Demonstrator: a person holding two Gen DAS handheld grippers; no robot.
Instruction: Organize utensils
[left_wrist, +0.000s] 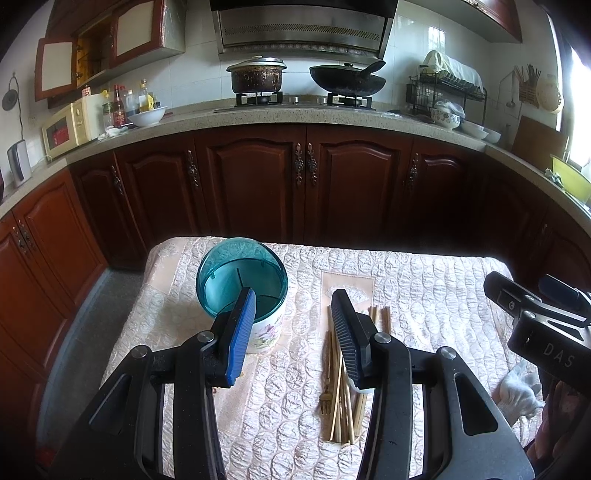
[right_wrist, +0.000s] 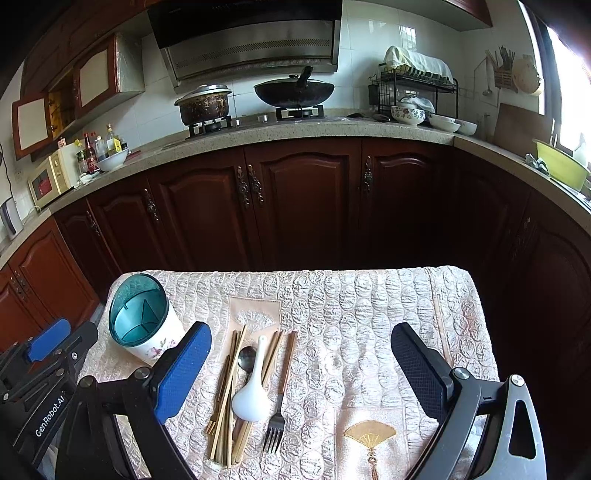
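A utensil holder (right_wrist: 142, 321) with a teal divided insert and a white flowered body stands upright at the table's left; it also shows in the left wrist view (left_wrist: 245, 288). Right of it lies a pile: wooden chopsticks (right_wrist: 231, 391), a white soup spoon (right_wrist: 253, 391), a metal spoon (right_wrist: 246, 359) and a metal fork (right_wrist: 275, 424). My right gripper (right_wrist: 301, 339) is open and empty above the pile. My left gripper (left_wrist: 295, 310) is open and empty, between the holder and the chopsticks (left_wrist: 341, 398); a small fork (left_wrist: 325, 397) lies there too.
The table wears a quilted pale cloth (right_wrist: 369, 325). Behind it run dark wooden cabinets (right_wrist: 295, 206) and a counter with a pot (right_wrist: 204, 103), a wok (right_wrist: 293, 92) and a dish rack (right_wrist: 415, 88). A white rag (left_wrist: 519, 391) lies at the table's right.
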